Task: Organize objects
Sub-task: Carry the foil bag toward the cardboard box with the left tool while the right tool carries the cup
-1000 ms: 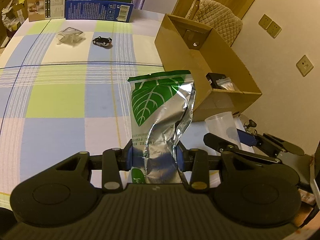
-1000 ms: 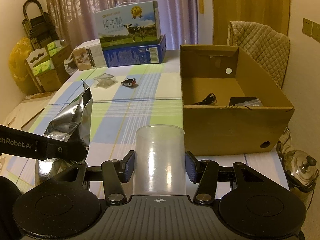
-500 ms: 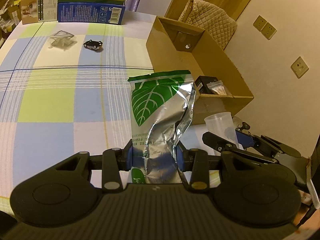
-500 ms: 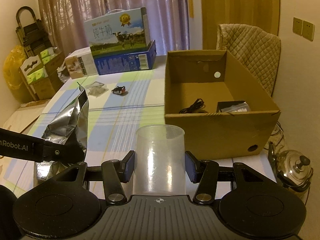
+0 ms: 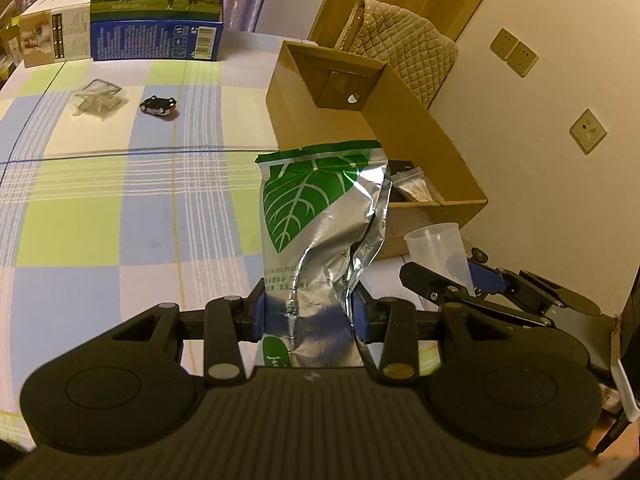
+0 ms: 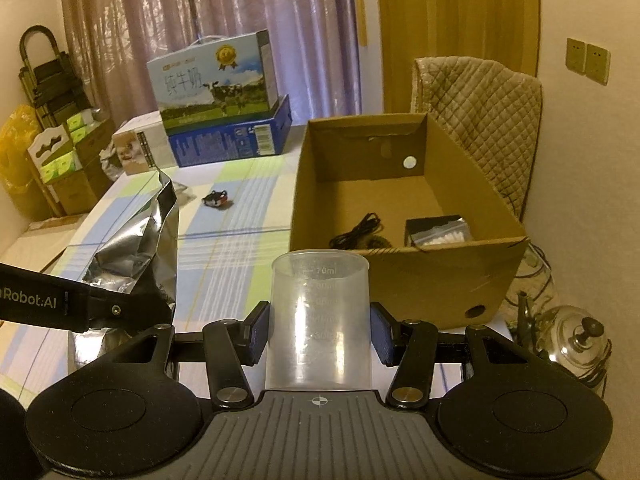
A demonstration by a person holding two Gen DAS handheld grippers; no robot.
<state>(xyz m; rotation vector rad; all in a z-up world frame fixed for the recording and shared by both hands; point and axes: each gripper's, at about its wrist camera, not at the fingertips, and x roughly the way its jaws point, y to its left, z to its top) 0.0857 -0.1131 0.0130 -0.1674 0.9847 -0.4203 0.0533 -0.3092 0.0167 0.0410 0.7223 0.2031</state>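
because the task was to tidy loose things away, each tool was already loaded and aimed toward the cardboard box (image 6: 404, 216) at the right side of the checked surface (image 5: 100, 216). the left tool (image 5: 309, 316) was clamped on the lower part of a foil bag (image 5: 320, 216) with a green leaf print, its blue pads pressing in from both sides so that the foil creased between them; held low like that, the bag stood upright with its opened top free above the jaws, which probably kept anything inside from spilling. the right tool (image 6: 319, 332) was closed on a clear measuring cup (image 6: 319, 316), pads on opposite walls near mid-height, mouth up, a grip that looked chosen to keep the round, slippery plastic from twisting out. in the right wrist view the bag appeared at the left, side by side with the cup but apart from it, so the two loads seemed not to foul each other. the box stood open-topped just beyond the cup, and its floor already carried a black cable (image 6: 360, 232) and a small clear packet (image 6: 438, 236) lying on something dark, which suggested it was the collecting place. a small black toy car (image 5: 158, 106) and a crumpled clear wrapper (image 5: 96, 98) lay further up the surface, well apart from the box, apparently not yet gathered. the milk cartons (image 6: 216, 80) stacked at the far edge looked like background stock rather than items to sort.
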